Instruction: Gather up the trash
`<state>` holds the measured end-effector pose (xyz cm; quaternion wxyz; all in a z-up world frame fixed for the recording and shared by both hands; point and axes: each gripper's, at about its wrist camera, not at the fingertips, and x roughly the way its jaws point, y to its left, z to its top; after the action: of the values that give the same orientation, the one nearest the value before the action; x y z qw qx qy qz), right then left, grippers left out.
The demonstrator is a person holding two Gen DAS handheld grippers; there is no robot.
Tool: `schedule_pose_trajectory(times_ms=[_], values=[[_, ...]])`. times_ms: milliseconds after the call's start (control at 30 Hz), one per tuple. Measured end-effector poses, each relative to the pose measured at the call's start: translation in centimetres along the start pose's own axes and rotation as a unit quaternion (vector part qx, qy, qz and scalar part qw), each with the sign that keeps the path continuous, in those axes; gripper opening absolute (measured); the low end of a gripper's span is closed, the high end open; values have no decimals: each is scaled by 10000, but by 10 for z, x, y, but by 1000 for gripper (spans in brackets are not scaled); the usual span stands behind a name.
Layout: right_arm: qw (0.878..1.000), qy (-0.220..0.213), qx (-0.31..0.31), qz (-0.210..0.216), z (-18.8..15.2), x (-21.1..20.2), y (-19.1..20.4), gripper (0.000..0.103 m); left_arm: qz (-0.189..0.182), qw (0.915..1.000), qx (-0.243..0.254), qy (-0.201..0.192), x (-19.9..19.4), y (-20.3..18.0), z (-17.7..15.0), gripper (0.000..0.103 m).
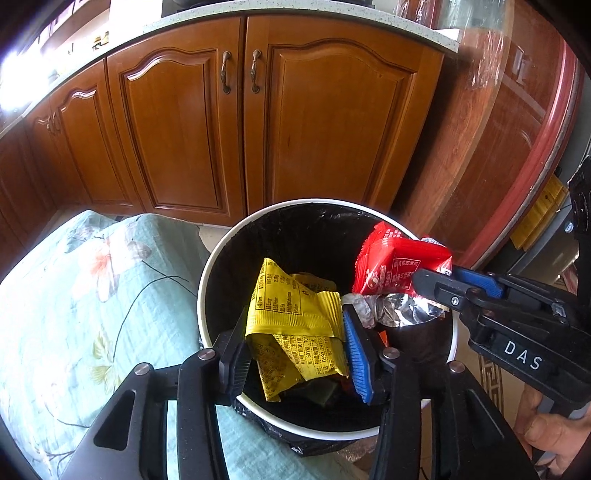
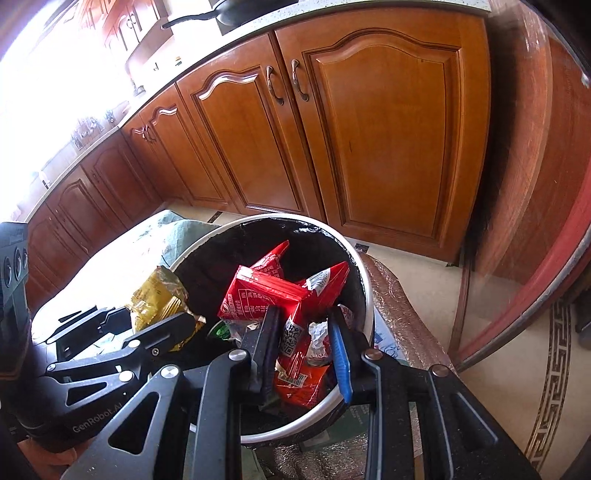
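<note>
Bin [image 1: 207, 280]: round, white rim, black liner, standing on the floor before wooden cabinets [image 1: 177, 140]. Both grippers hang over its mouth.

Left gripper [image 1: 295, 354]: fingers spread, 1 on each side of the yellow wrapper [image 1: 291, 314]. The blue pad [image 1: 356, 354] lies along the wrapper's right edge; whether either pad presses it cannot be told. The wrapper is crumpled, inside the rim, above the darker contents of the bin.

Right gripper [image 2: 303, 350]: fingers partly apart, the red wrapper [image 2: 266, 291] between them. In the left wrist view its tips pinch that wrapper at the bin's right rim, red print up, crumpled silver foil [image 1: 399, 310] below. In the right wrist view the wrapper stands inside the bin, corners pointing up.

Cloth [image 1: 74, 295]: pale green, floral, covering a surface left of the bin and touching it.

Hand [image 1: 554, 435]: part visible at lower right, on the right gripper's handle.

Countertop [image 2: 295, 14]: speckled, pan [image 2: 240, 11] on top.
</note>
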<state>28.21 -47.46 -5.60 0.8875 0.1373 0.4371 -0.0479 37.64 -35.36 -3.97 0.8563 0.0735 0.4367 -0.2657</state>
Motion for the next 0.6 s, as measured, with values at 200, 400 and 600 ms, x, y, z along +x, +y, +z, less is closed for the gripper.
schedule_pose_trajectory(times_ms=[200, 400, 600], values=[[10000, 11, 36, 59, 2, -1, 0, 60, 57, 9998, -138, -110, -12, 9, -1, 71], [9998, -130, 55, 142, -5, -13, 4, 72, 220, 9985, -345, -350, -40, 25, -22, 75], [9982, -387, 310, 345, -32, -34, 14, 89, 334, 9940, -796, -667, -79, 42, -64, 78]])
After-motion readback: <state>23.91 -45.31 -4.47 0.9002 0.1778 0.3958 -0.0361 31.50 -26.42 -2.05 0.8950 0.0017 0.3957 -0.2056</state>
